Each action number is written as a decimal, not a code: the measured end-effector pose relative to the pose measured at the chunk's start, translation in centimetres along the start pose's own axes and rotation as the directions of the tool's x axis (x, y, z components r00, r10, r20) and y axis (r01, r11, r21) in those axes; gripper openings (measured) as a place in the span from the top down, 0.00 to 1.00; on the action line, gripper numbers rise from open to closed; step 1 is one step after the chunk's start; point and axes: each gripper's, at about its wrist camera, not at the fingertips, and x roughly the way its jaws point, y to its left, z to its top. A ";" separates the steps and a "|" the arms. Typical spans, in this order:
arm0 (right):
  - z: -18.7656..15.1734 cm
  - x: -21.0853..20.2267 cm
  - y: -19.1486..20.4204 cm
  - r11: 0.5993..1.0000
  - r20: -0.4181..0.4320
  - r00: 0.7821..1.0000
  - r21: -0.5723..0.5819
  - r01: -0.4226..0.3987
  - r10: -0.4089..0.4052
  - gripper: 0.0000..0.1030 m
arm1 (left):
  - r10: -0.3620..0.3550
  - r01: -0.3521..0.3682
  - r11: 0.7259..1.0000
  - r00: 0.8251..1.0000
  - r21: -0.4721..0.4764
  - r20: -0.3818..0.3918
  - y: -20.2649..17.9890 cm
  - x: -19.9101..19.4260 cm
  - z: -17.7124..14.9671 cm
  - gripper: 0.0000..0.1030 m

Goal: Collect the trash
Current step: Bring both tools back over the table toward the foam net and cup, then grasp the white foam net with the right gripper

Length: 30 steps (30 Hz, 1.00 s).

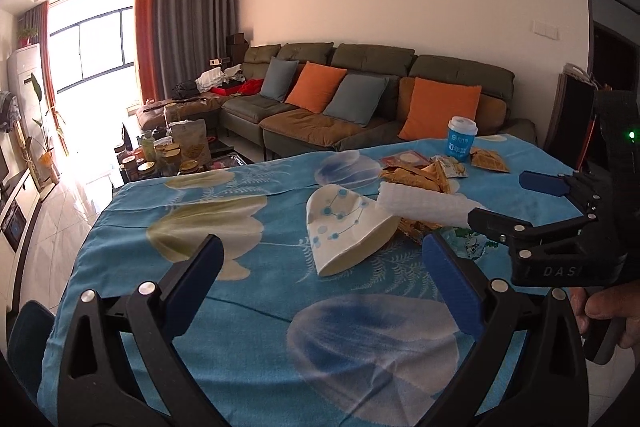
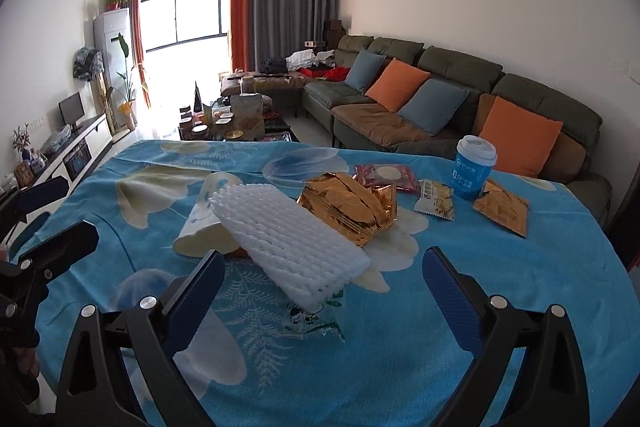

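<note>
Trash lies on a table under a blue flowered cloth (image 1: 256, 307) (image 2: 440, 367). A white foam net sleeve (image 2: 288, 243) (image 1: 424, 203) leans over a tipped white paper cup with blue dots (image 1: 348, 227) (image 2: 204, 223) and a heap of gold wrappers (image 2: 352, 207) (image 1: 416, 175). A clear printed wrapper (image 2: 316, 319) lies under the sleeve's near end. Farther back are a pink packet (image 2: 384, 177), a small snack packet (image 2: 436, 201), an orange packet (image 2: 502, 211) and an upright blue lidded cup (image 2: 474, 167) (image 1: 460, 139). My left gripper (image 1: 326, 283) (image 2: 78, 209) is open before the paper cup. My right gripper (image 2: 324, 287) (image 1: 500, 199) is open, near the sleeve's end.
A green sofa (image 2: 440, 83) with orange and blue cushions runs behind the table. A low coffee table crowded with jars (image 2: 228, 123) stands beyond the far edge. A TV stand (image 2: 68, 151) lines the left wall. A dark chair back (image 1: 24, 339) sits at the table's near left corner.
</note>
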 end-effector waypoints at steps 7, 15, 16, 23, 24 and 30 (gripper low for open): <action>0.1 2.0 0.1 0.999 -0.050 0.999 -0.046 -0.013 0.010 0.17 | -0.005 0.005 1.000 0.999 0.004 -0.042 -0.7 2.3 -0.1 0.05; 0.1 3.6 -0.4 0.998 -0.103 0.993 -0.029 -0.061 0.058 0.42 | -0.014 0.013 1.000 0.996 -0.011 -0.086 -0.7 4.0 -0.5 0.05; 0.0 3.8 -0.5 0.997 -0.112 0.991 -0.021 -0.073 0.070 0.48 | -0.014 0.013 1.000 0.996 -0.012 -0.088 -0.7 4.1 -0.5 0.05; -0.1 4.2 -1.1 0.993 -0.129 0.985 0.024 -0.116 0.118 0.82 | -0.022 0.021 1.000 0.995 -0.015 -0.093 -0.9 4.9 -0.3 0.05; -0.2 4.2 -1.2 0.993 -0.131 0.984 0.026 -0.119 0.121 0.87 | -0.023 0.022 1.000 0.995 -0.013 -0.094 -1.0 5.0 -0.2 0.05; -0.1 3.9 -1.1 0.990 -0.121 0.983 0.028 -0.137 0.139 0.92 | -0.027 0.027 1.000 0.995 -0.002 -0.093 -1.4 5.5 0.1 0.05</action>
